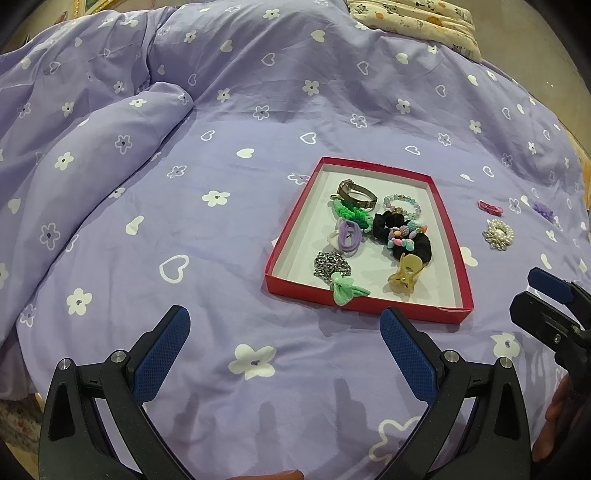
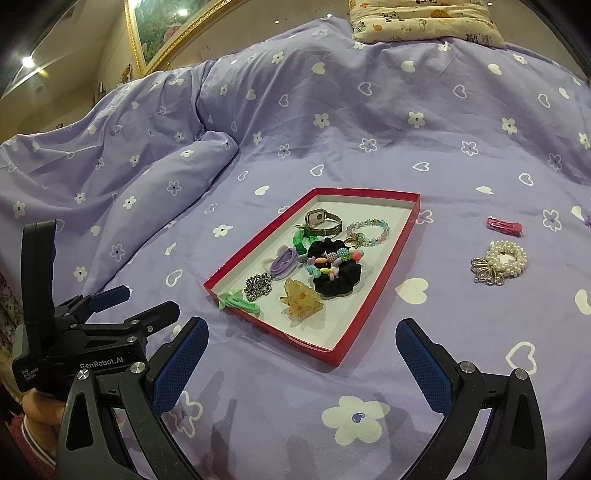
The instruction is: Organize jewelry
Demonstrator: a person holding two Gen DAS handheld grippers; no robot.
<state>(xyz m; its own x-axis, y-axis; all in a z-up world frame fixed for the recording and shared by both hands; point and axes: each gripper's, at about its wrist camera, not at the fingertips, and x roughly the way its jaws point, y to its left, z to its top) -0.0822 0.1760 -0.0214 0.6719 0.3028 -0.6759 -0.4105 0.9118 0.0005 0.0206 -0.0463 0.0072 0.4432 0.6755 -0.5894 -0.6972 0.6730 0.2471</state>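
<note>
Then | both claws apart, holding nothing: left gripper (image 1: pixel 284 350), right gripper (image 2: pixel 301 360) | one red tray (image 2: pixel 364 266) on purple duvet (image 2: pixel 332 129), long axis near-to-far, holding one wristwatch (image 2: pixel 323 221), one amber claw clip (image 2: pixel 301 301) | right of tray, on duvet: one pearl bracelet (image 2: pixel 504 258), one pink clip (image 2: pixel 504 226).

on the bedspread (image 2: pixel 369 122) lies a shallow tray (image 2: pixel 380 273), with a pillow (image 2: pixel 424 18) far behind it. in the tray, a watch (image 2: pixel 323 221) sits at the back, a bead bracelet (image 2: pixel 369 230) just right of it, a scrunchie (image 2: pixel 338 280) near the middle, a chain (image 2: pixel 258 286) to its left, and a claw clip (image 2: pixel 301 301) in front. a hair tie (image 2: pixel 238 302) hangs over the tray's front-left rim. right of the tray, well apart, lie a pearl bracelet (image 2: pixel 502 260) and, behind it, a small clip (image 2: pixel 504 225).
</note>
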